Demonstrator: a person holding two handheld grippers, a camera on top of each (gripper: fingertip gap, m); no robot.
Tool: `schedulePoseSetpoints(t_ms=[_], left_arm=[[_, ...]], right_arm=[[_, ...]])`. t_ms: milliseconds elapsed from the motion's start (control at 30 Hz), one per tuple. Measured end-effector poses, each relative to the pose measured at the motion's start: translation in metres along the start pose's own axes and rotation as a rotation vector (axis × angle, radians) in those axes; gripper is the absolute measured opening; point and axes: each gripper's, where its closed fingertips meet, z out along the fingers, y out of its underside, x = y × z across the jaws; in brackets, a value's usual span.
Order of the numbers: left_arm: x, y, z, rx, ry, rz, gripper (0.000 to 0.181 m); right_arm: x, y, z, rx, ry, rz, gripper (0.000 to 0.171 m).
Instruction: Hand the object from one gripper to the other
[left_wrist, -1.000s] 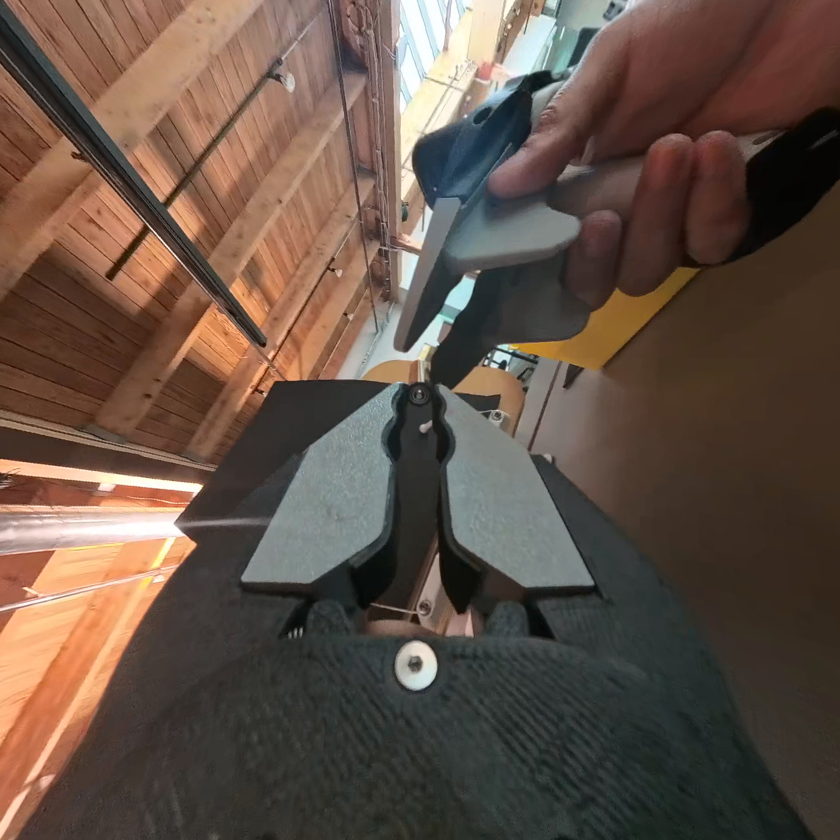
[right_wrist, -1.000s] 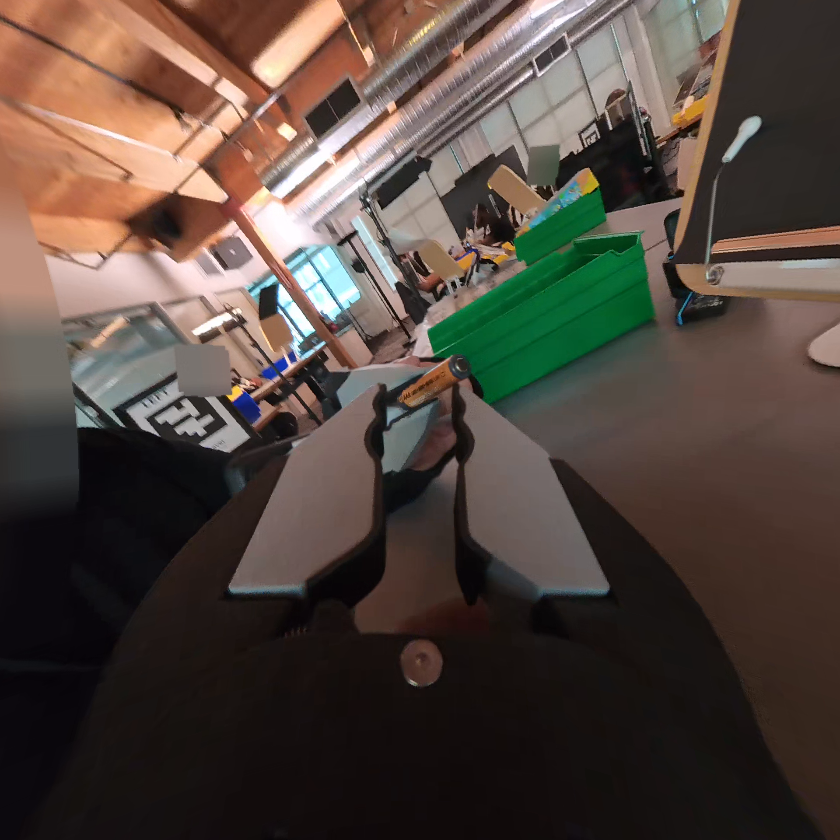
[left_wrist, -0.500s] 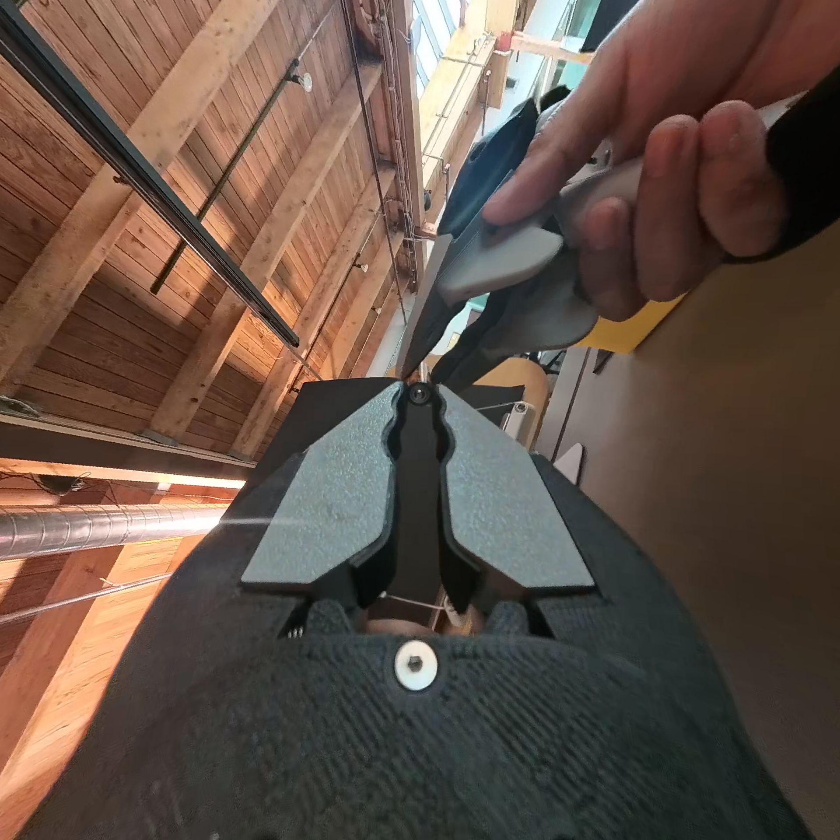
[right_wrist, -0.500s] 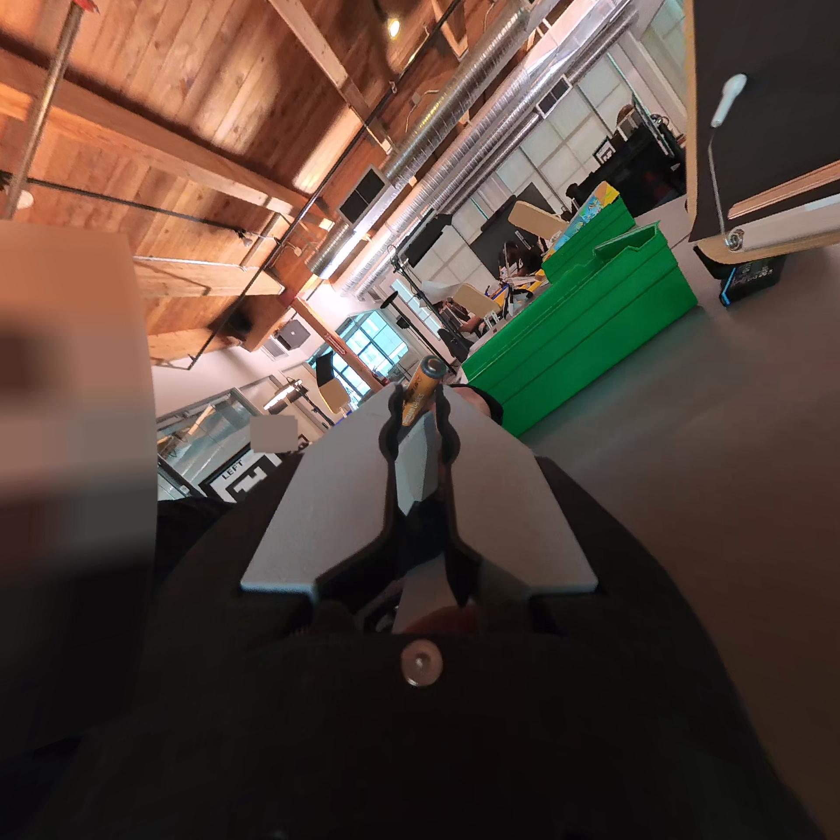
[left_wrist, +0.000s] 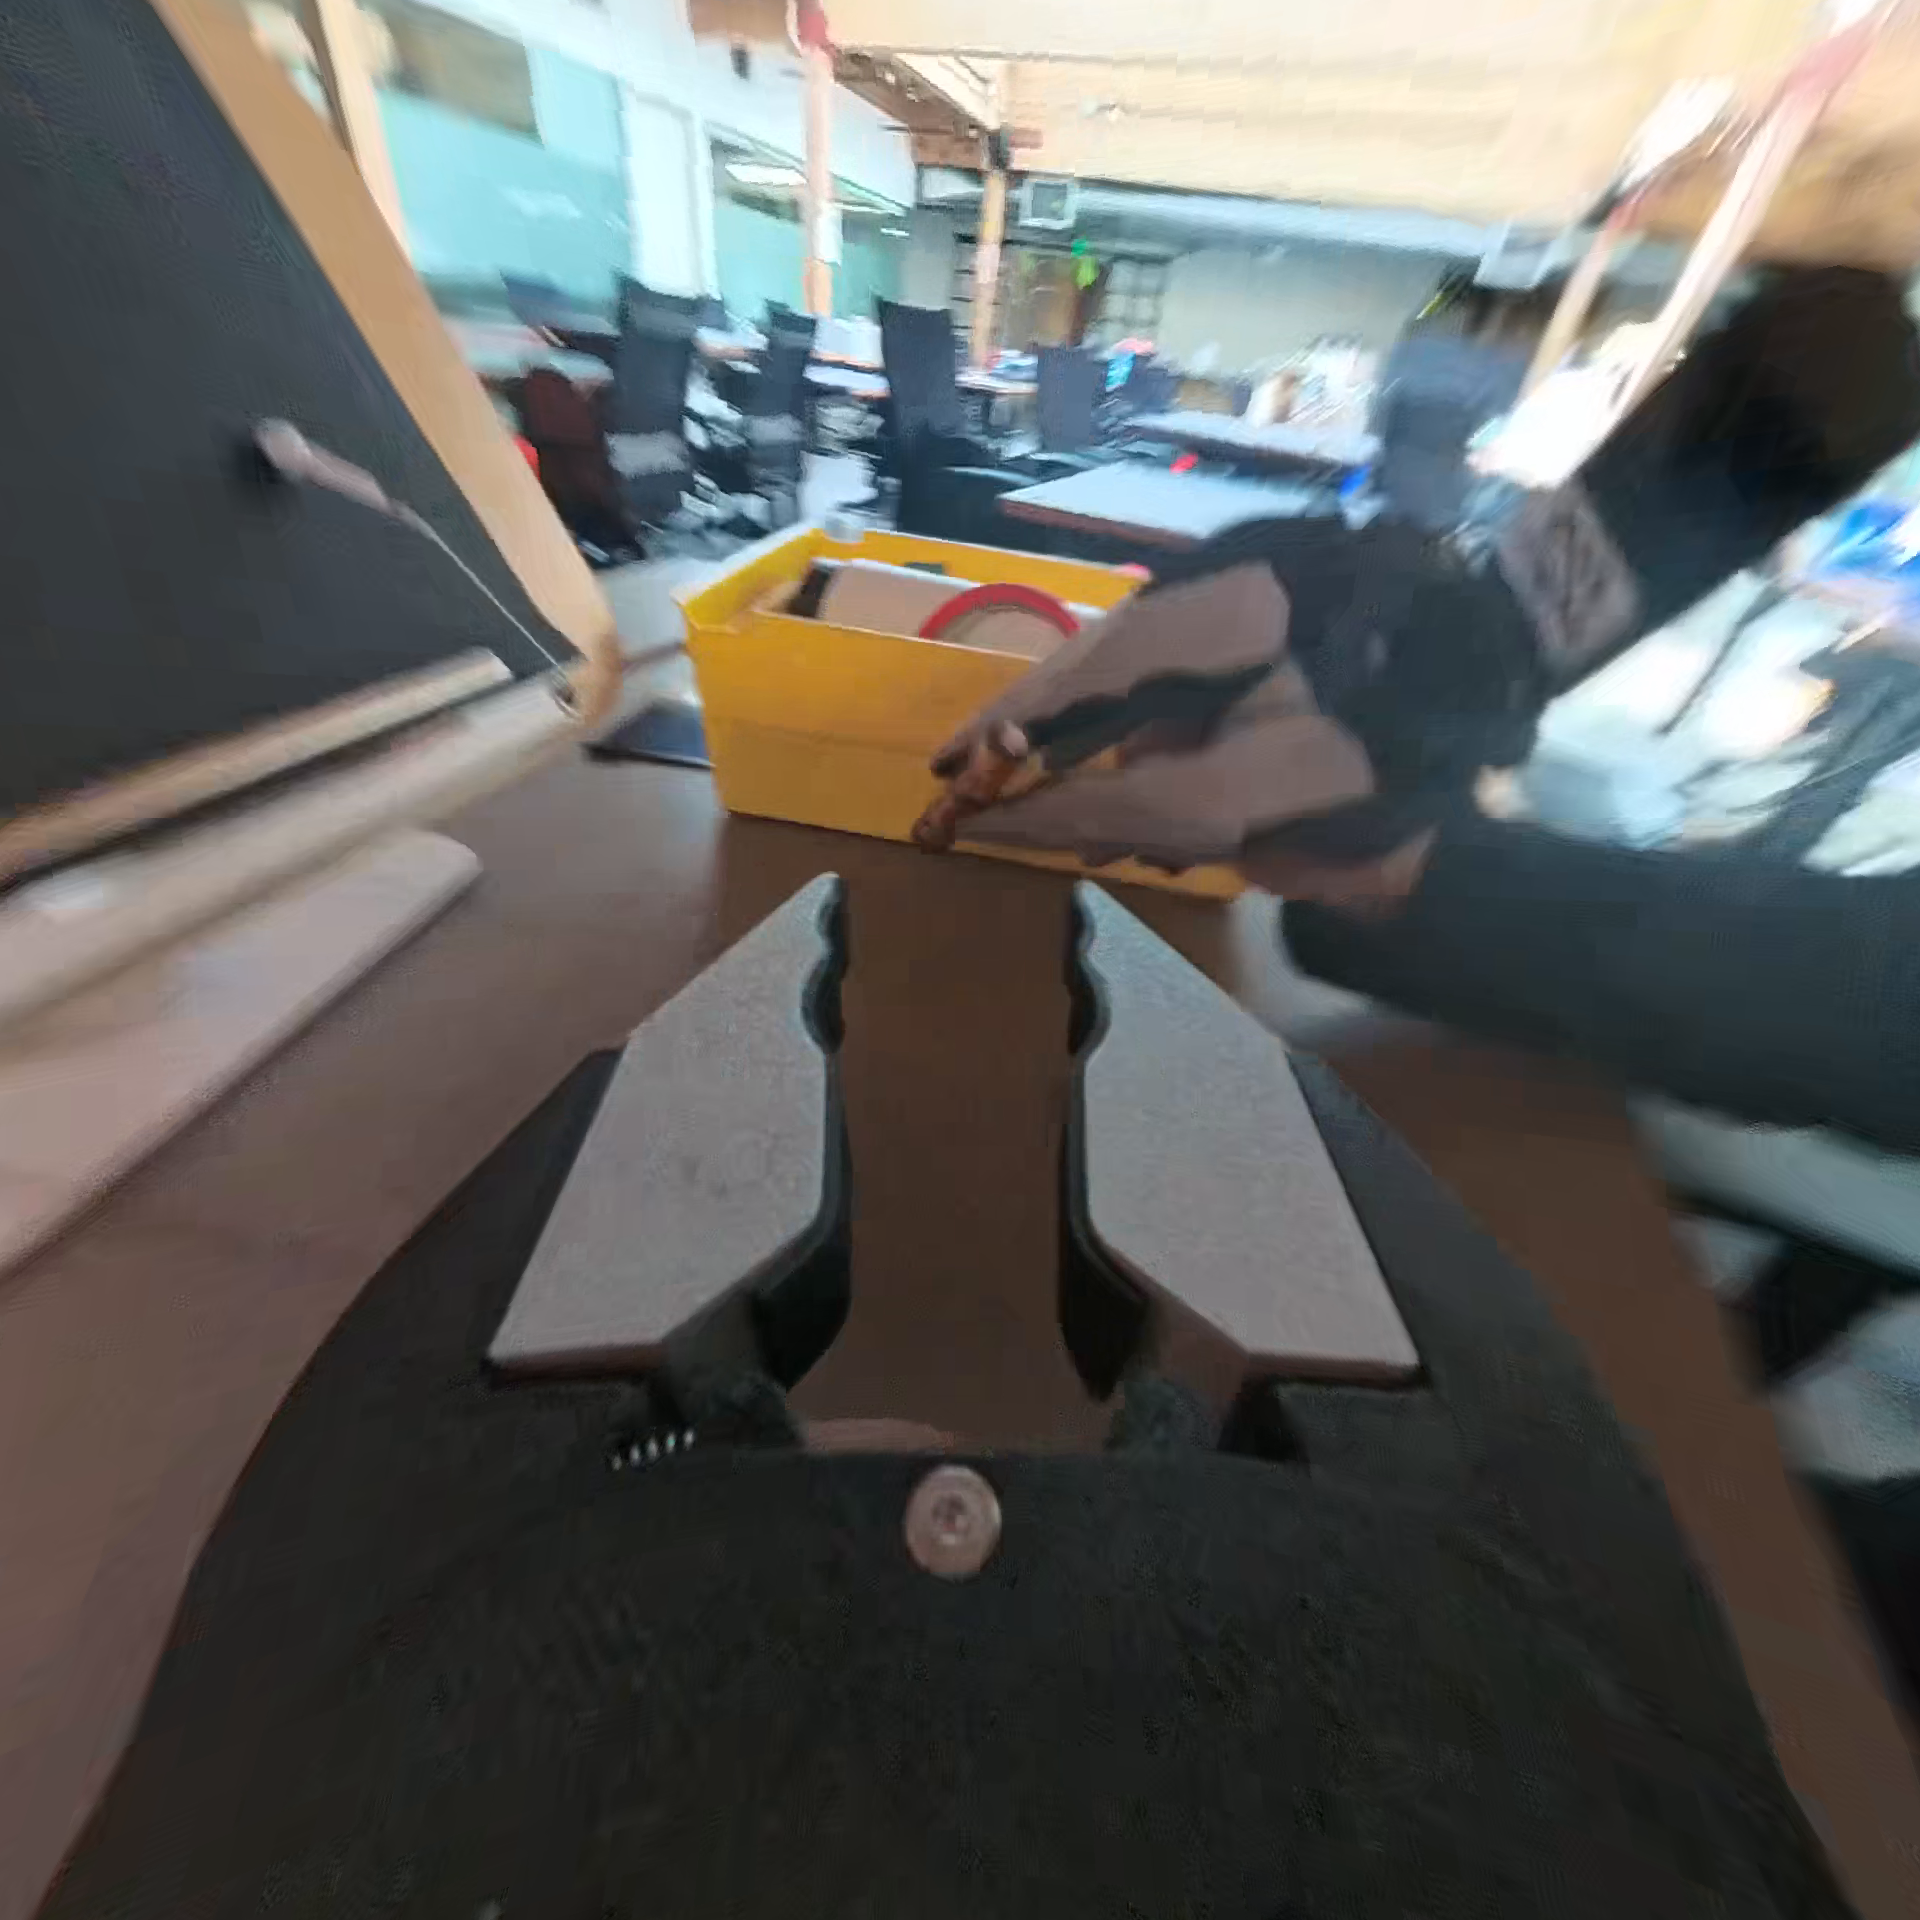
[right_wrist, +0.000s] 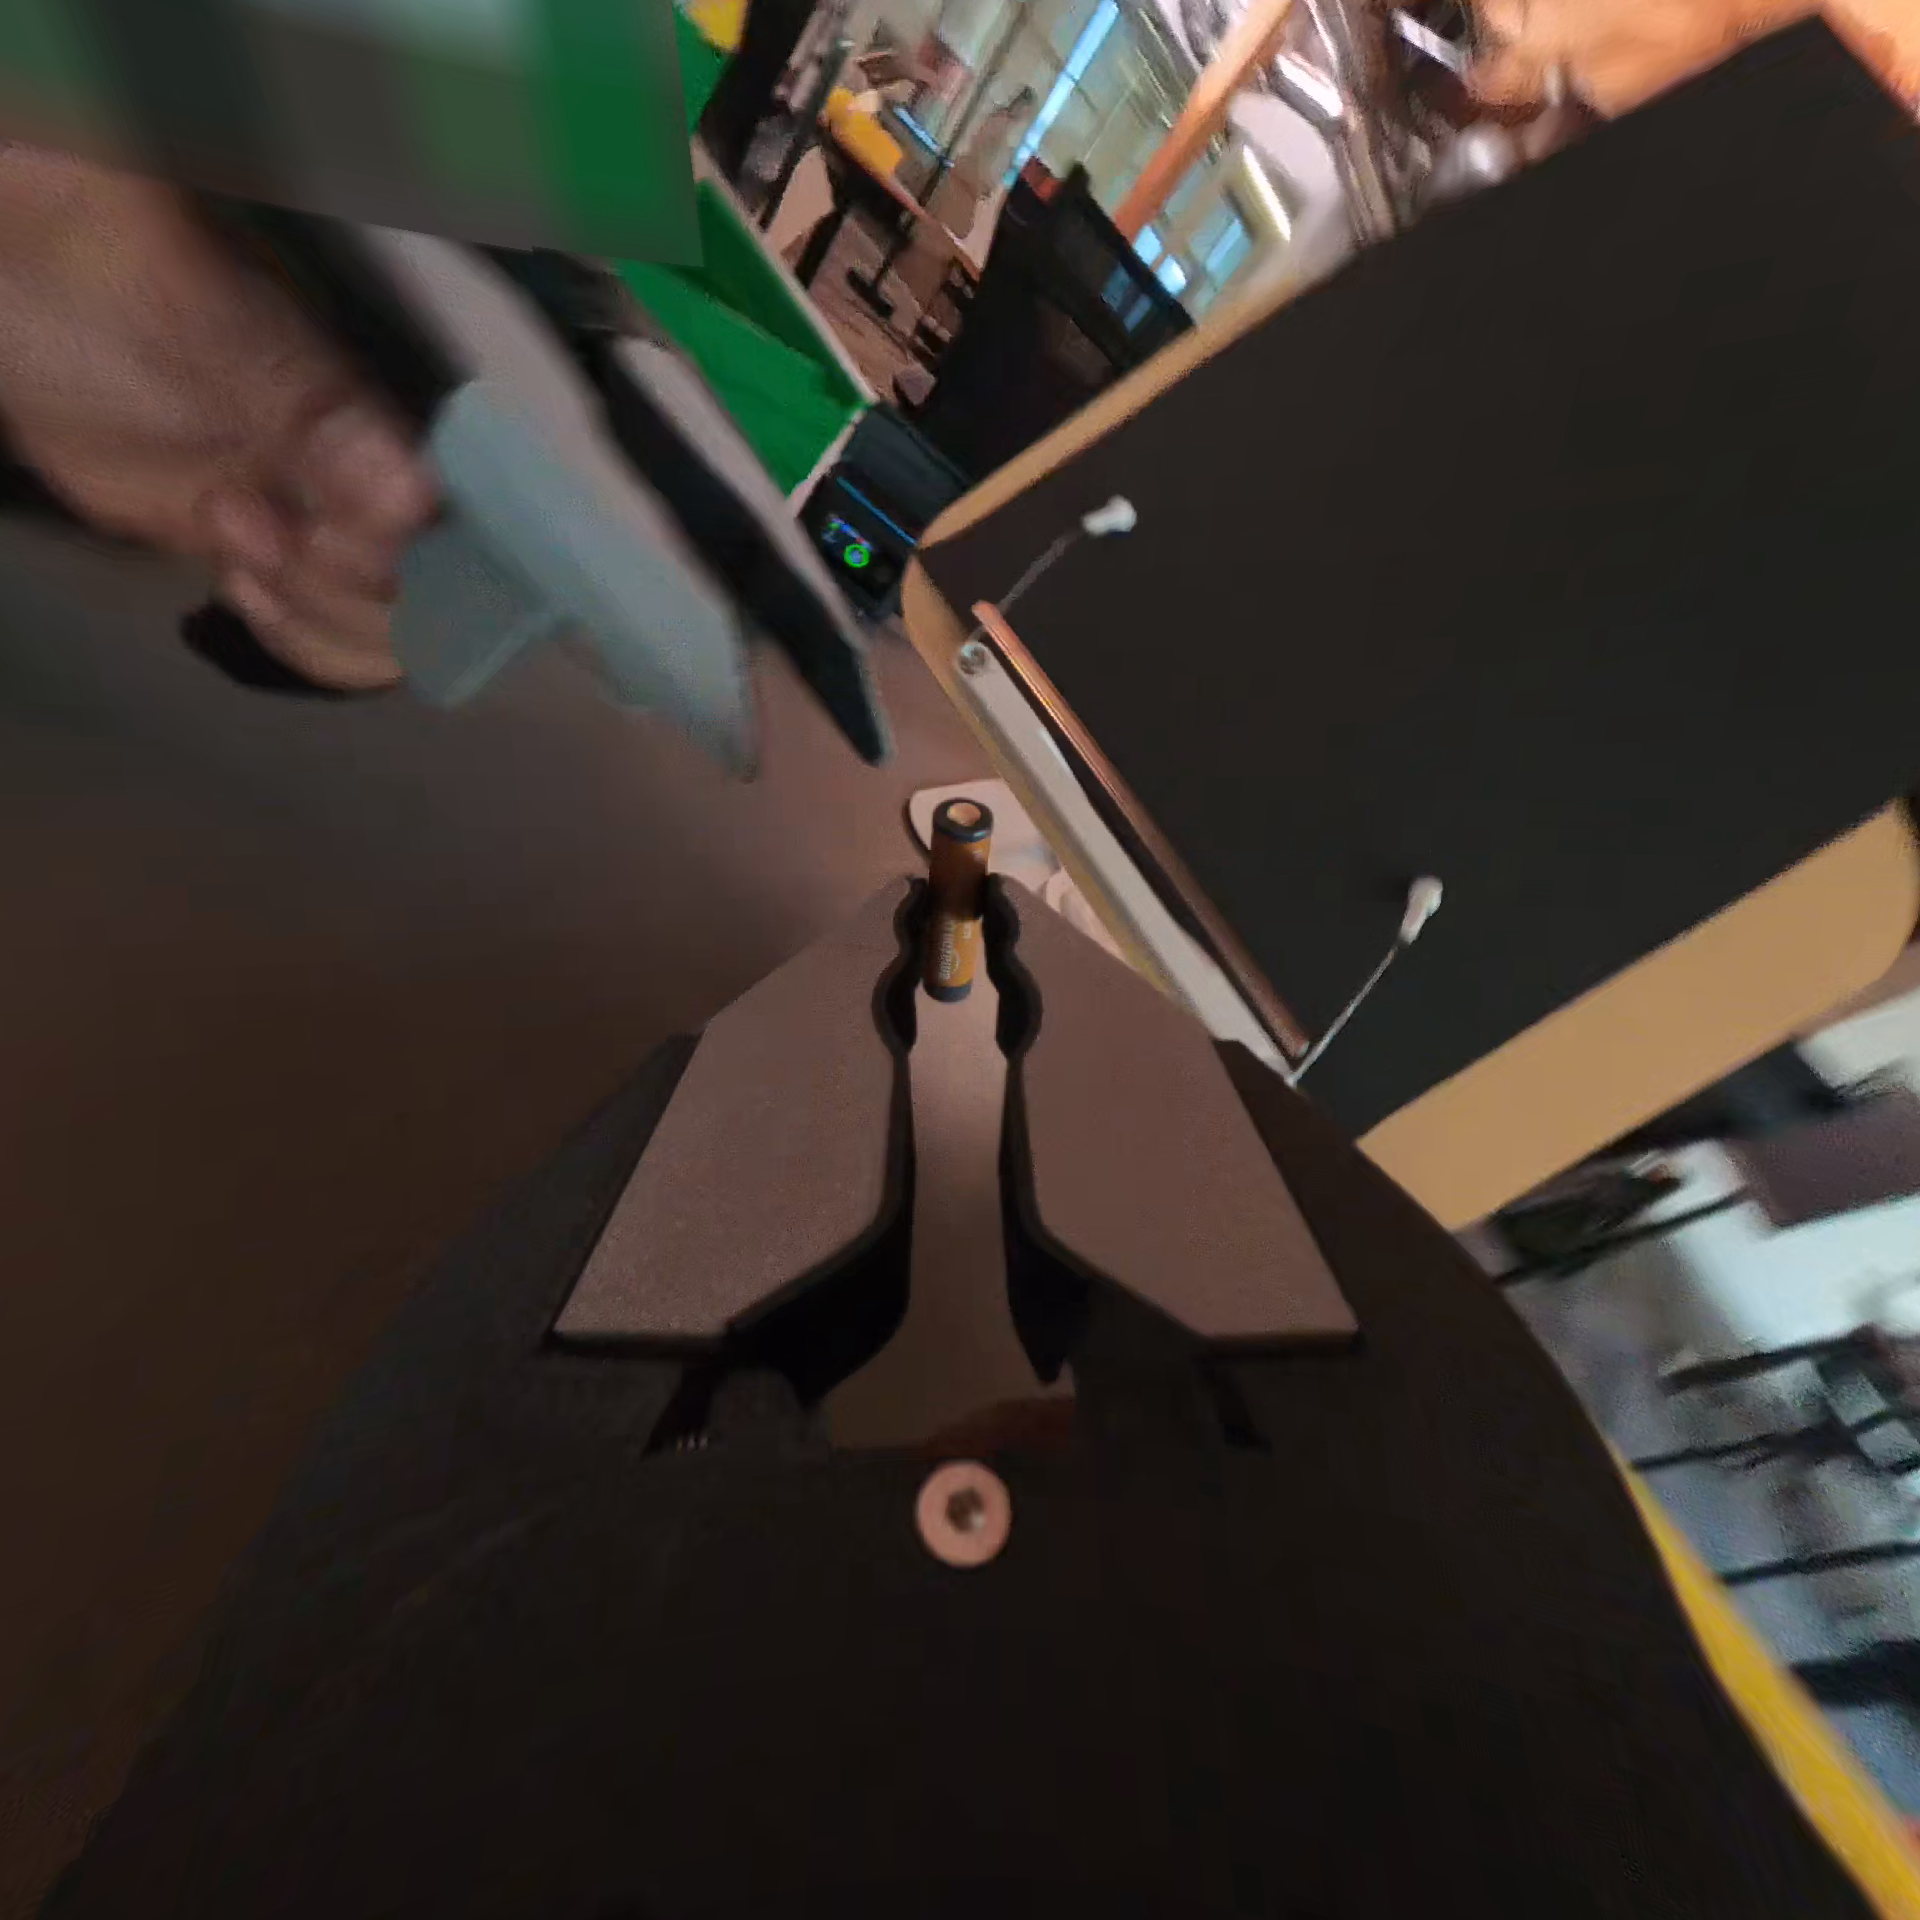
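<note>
The right gripper (right_wrist: 954, 902) clamps a brown-and-black battery (right_wrist: 954, 914) between its 2 fingertips, the battery standing up past them above the dark table (right_wrist: 416, 987). The left gripper (left_wrist: 954, 935) is empty, its jaws parted with bare table between them, and points toward a yellow bin (left_wrist: 831, 727)
</note>
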Motion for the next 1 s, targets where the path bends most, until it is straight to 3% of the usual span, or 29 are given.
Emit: schedulePoseSetpoints(t_ms=[67, 167, 333, 467, 600, 800, 933, 1000], left_arm=[[0.006, 0.0, 0.0, 0.009, 0.138, -0.251, 0.053], [0.012, -0.003, -0.004, 0.032, 0.299, -0.488, 0.053], [0.019, 0.001, -0.005, 0.011, 0.374, -0.553, 0.06], [0.029, 0.001, -0.004, 0.01, 0.422, -0.558, 0.043], [0.034, 0.006, -0.002, -0.022, 0.425, -0.536, 0.043], [0.031, 0.009, -0.003, -0.049, 0.315, -0.253, 0.043], [0.013, -0.012, -0.014, 0.042, 0.109, 0.067, 0.043], [0.017, -0.024, -0.023, 0.094, 0.025, 0.331, 0.043]], right_arm=[[-0.021, -0.007, 0.001, 0.024, -0.007, -0.209, 0.006], [-0.035, -0.016, 0.002, 0.047, 0.036, -0.369, 0.006], [-0.039, -0.03, -0.003, 0.105, 0.021, -0.333, 0.006], [-0.044, -0.032, -0.004, 0.12, -0.001, -0.333, 0.006], [-0.049, -0.03, -0.004, 0.104, -0.019, -0.349, 0.006], [-0.051, -0.027, -0.003, 0.104, -0.061, -0.25, 0.01], [-0.042, -0.017, -0.003, 0.068, -0.225, 0.103, 0.039], [-0.038, -0.014, -0.004, 0.067, -0.34, 0.346, 0.043]])
